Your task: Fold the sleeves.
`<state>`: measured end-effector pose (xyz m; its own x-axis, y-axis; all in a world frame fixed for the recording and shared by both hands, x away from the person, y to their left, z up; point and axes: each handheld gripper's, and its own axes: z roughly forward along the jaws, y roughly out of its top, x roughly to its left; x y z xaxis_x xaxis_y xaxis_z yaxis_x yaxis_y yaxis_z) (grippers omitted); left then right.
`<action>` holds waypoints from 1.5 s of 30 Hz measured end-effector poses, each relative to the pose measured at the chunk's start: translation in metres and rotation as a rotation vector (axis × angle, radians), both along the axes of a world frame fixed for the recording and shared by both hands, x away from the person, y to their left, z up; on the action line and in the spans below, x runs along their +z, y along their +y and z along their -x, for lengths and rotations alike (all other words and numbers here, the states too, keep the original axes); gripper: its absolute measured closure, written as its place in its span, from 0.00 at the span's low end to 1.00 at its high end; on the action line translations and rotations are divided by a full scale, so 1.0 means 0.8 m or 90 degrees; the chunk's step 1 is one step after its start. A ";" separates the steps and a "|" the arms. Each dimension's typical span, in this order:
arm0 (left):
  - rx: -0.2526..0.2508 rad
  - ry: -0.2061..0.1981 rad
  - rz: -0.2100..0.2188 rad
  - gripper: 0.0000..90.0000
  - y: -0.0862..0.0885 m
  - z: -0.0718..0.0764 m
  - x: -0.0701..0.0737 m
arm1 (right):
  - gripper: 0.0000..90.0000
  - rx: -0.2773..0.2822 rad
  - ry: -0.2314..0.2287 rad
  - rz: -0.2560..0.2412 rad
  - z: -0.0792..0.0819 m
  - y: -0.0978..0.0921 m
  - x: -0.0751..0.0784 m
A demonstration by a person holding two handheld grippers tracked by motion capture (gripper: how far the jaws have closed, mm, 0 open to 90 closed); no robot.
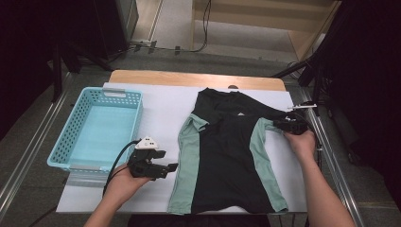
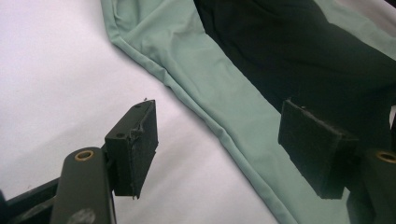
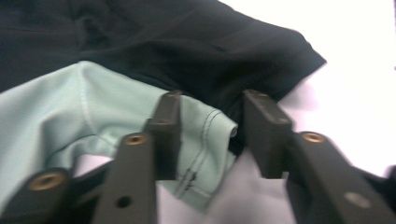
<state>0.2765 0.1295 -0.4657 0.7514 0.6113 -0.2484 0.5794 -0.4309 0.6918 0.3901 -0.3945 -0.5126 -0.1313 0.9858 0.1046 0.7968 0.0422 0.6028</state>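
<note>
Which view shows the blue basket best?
High view: the blue basket sits whole at the table's left, beside the shirt. The two gripper views look at shirt fabric and the white table cover instead.

The shirt [image 1: 227, 156] is black down the middle with pale mint-green side panels; the green hem in the right gripper view carries dark stitching, and a small white mark sits near its collar. It lies on a white sheet [image 1: 161, 113] over a light wood table [image 1: 189, 78], beside a light blue basket [image 1: 97, 127] with a perforated grid pattern. Both grippers [image 1: 171, 166] [image 1: 278, 124] are black, with brass-coloured rivets.
</note>
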 end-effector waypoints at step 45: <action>0.000 -0.001 0.000 0.33 0.003 0.002 0.001 | 0.88 0.050 -0.074 -0.071 0.012 0.033 0.060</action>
